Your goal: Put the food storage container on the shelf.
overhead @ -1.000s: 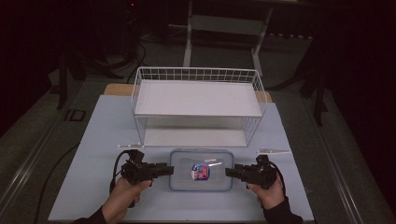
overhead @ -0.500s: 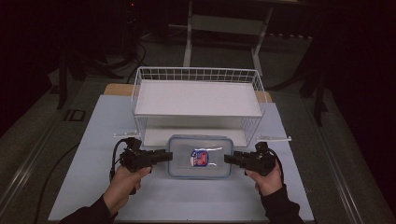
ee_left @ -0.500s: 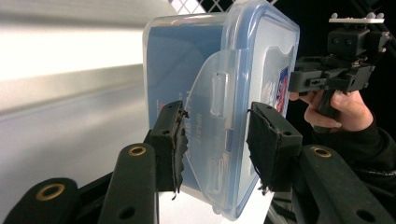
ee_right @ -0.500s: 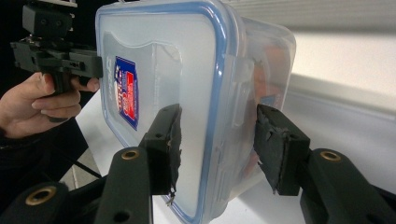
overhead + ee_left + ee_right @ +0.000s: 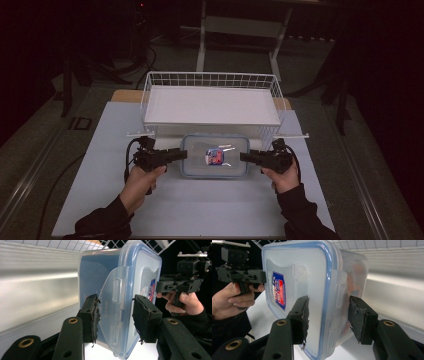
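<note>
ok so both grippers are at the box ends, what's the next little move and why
Probably keep sliding the box forward under the wire shelf. Both the left gripper and right gripper have their jaws astride the end latches, and the box's far edge already sits at the shelf's front, with open space beneath it.

Dim room, lit bench, soft close-ups.

In the high view the surroundings fall to near black, while the pale bench (image 5: 200, 200) catches light that seems to come from above; the picture is grainy and low in contrast, and shadows are faint. In both gripper views the clear container (image 5: 125, 290) sits very close and slightly soft, with a bright streak of glare across the grey surface behind it. The far hand (image 5: 229, 302) is blurred, and the near tool arms at the bottom edge are out of focus.
</note>
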`<state>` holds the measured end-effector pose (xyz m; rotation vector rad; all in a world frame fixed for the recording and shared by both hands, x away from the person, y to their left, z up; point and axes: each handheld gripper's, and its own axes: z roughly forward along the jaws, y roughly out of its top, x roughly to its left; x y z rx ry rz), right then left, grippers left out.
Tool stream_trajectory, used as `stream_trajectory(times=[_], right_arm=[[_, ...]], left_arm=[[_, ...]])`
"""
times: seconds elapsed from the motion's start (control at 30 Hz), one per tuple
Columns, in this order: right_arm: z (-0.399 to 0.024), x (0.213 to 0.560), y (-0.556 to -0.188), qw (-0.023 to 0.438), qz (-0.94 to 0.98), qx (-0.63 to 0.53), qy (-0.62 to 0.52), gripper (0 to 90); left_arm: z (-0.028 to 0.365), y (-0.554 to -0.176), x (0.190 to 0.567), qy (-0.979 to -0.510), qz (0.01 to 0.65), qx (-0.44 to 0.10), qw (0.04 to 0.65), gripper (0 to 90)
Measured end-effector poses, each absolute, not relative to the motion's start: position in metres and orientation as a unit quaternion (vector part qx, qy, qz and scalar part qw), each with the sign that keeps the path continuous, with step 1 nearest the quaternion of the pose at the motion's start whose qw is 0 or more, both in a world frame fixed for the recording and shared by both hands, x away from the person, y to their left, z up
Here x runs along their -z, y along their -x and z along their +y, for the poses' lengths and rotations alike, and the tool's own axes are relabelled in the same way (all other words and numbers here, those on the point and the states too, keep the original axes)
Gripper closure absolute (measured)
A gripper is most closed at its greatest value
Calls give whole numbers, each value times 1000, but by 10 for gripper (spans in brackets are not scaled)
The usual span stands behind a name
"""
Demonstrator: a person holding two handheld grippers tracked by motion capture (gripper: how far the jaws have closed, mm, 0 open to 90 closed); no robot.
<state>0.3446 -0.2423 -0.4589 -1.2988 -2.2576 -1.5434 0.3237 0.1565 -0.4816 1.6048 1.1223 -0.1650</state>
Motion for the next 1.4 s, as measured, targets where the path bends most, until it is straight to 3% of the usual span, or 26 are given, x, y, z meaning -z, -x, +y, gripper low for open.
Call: stream_trajectory(times=[0.67, 1.3, 1.4], right_arm=[[-238, 492, -374, 32, -735, 512, 444, 512], [-242, 503, -383, 45, -730, 514, 448, 489], [-238, 502, -383, 22, -735, 512, 444, 478]], left_arm=[[147, -348, 510, -668, 502, 39, 548, 521], [143, -354, 517, -657, 497, 17, 567, 499], [142, -355, 520, -657, 500, 15, 565, 465]])
